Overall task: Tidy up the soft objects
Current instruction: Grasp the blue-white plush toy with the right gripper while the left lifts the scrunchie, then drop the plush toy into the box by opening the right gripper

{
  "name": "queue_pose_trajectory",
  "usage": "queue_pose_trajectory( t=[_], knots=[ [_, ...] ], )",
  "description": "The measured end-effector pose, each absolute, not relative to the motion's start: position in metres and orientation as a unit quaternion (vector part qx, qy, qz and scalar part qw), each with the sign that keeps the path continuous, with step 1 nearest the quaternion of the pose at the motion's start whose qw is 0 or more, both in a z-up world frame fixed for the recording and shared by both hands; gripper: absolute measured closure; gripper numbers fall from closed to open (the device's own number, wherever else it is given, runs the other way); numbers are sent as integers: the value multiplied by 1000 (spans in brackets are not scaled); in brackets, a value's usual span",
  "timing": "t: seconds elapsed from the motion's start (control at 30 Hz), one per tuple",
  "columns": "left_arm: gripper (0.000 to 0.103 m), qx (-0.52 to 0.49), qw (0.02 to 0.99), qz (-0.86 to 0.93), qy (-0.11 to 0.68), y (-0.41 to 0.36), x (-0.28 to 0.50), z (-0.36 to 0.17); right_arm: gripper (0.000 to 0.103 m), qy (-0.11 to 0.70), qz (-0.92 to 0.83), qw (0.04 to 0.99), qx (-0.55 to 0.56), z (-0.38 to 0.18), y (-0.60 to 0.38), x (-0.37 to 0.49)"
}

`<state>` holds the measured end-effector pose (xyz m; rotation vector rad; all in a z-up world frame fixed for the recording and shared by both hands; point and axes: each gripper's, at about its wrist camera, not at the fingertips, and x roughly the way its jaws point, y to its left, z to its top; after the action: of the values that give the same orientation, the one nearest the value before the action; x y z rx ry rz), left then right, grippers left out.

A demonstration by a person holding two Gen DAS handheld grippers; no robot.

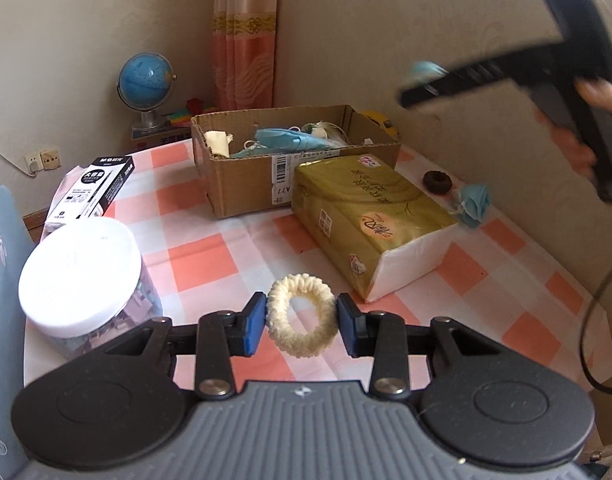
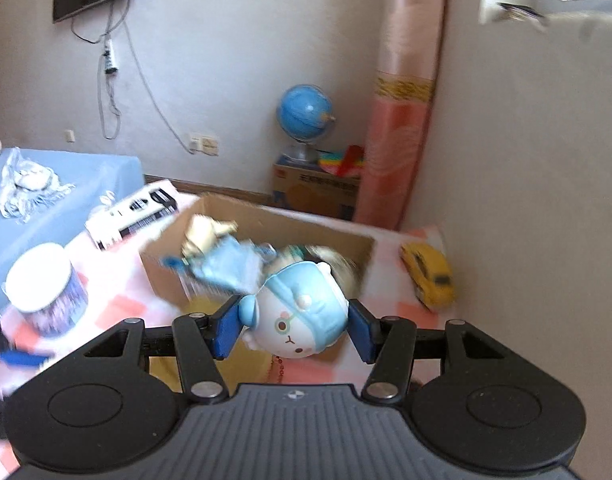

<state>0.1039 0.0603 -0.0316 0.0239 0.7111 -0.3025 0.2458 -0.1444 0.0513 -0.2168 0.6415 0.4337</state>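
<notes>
My left gripper [image 1: 301, 325] is shut on a cream fluffy hair scrunchie [image 1: 302, 315], low over the checked tablecloth. My right gripper [image 2: 294, 326] is shut on a blue and white soft toy [image 2: 296, 314] and holds it in the air near the open cardboard box [image 2: 210, 216]. In the left wrist view the right gripper [image 1: 415, 84] shows high at the right with the blue toy [image 1: 423, 72] at its tip. The box [image 1: 246, 184] holds several soft items, among them a blue face mask [image 1: 282, 140].
A gold tissue pack [image 1: 369, 216] lies in front of the box. A dark scrunchie [image 1: 437, 181] and a blue soft item [image 1: 474, 202] lie at the right. A white-lidded jar [image 1: 80, 276], a black pen box [image 1: 100, 186], a yellow toy car [image 2: 429, 276] and a globe [image 1: 146, 80] stand around.
</notes>
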Motion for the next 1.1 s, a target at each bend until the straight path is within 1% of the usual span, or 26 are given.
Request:
queue_pose_trajectory(
  t=[0.2, 0.37, 0.4, 0.43, 0.47, 0.5, 0.53, 0.57, 0.83, 1.1],
  knots=[
    [66, -2, 930, -133, 342, 67, 95, -29, 42, 309, 265, 907, -106, 68, -90, 286],
    [66, -8, 933, -117, 339, 72, 88, -27, 40, 319, 285, 897, -109, 65, -51, 311],
    [66, -8, 934, -115, 339, 73, 87, -27, 36, 320, 288, 896, -112, 61, -46, 314],
    [66, -8, 934, -113, 340, 73, 86, -27, 26, 322, 292, 893, -117, 58, -42, 316],
    [66, -7, 934, -111, 340, 74, 85, -27, 19, 325, 290, 892, -124, 54, -39, 316],
    [66, -6, 934, -110, 341, 74, 85, -27, 9, 325, 284, 893, -128, 52, -37, 316],
    [66, -6, 934, -109, 341, 74, 85, -27, 1, 323, 280, 895, -132, 50, -37, 315],
    [66, -6, 933, -110, 341, 74, 85, -27, 0, 320, 279, 896, -133, 48, -39, 313],
    [66, 3, 931, -121, 345, 71, 90, -25, 0, 321, 263, 899, -137, 46, -67, 282],
    [66, 10, 929, -130, 347, 71, 103, -14, 0, 335, 231, 905, -127, 30, -97, 243]
  ],
)
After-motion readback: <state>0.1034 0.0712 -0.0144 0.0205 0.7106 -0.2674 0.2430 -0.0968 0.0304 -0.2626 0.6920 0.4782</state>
